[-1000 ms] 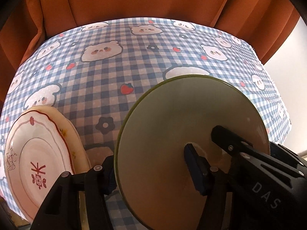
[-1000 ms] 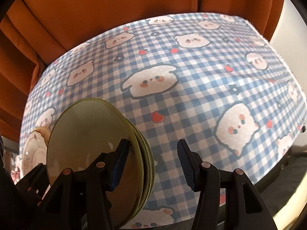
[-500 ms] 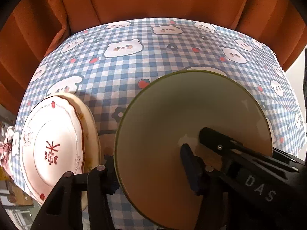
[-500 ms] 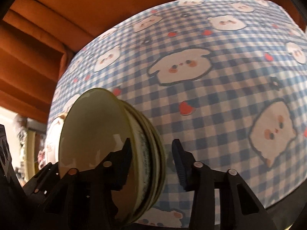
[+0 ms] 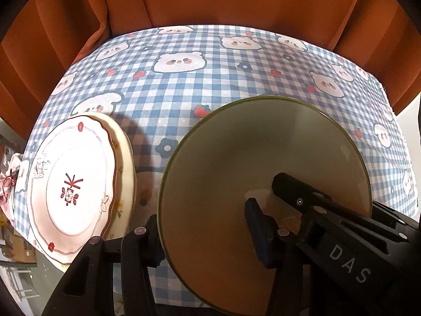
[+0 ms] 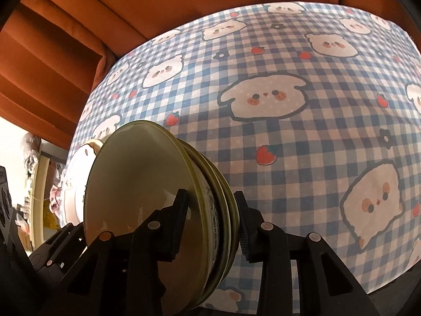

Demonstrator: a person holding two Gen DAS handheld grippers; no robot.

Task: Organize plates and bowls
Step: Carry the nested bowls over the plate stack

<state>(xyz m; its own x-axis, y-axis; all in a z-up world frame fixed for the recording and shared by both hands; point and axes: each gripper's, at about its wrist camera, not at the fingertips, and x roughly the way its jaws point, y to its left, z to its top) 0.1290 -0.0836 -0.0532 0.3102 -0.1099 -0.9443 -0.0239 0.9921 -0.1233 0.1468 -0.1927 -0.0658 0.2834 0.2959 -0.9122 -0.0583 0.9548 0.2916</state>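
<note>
A stack of olive-green bowls (image 5: pixel 252 163) sits at the near edge of the table and also shows in the right wrist view (image 6: pixel 147 184). My left gripper (image 5: pixel 205 229) straddles the near rim, one finger inside and one outside. My right gripper (image 6: pixel 210 218) spans the stacked rims from the other side, its fingers close against them. Its black body lies inside the top bowl in the left wrist view. A stack of white plates (image 5: pixel 73 184) with red trim and a flower mark lies to the left of the bowls.
The table carries a blue checked cloth (image 5: pixel 210 79) printed with white animals and strawberries. An orange curtain (image 5: pixel 210 0) hangs behind it. The cloth's edge falls away at the right (image 5: pixel 394 110). Cluttered items lie beyond the left edge.
Both grippers have pulled back and tilted. The right gripper's fingers have narrowed from wide apart to close around the bowls' rims.
</note>
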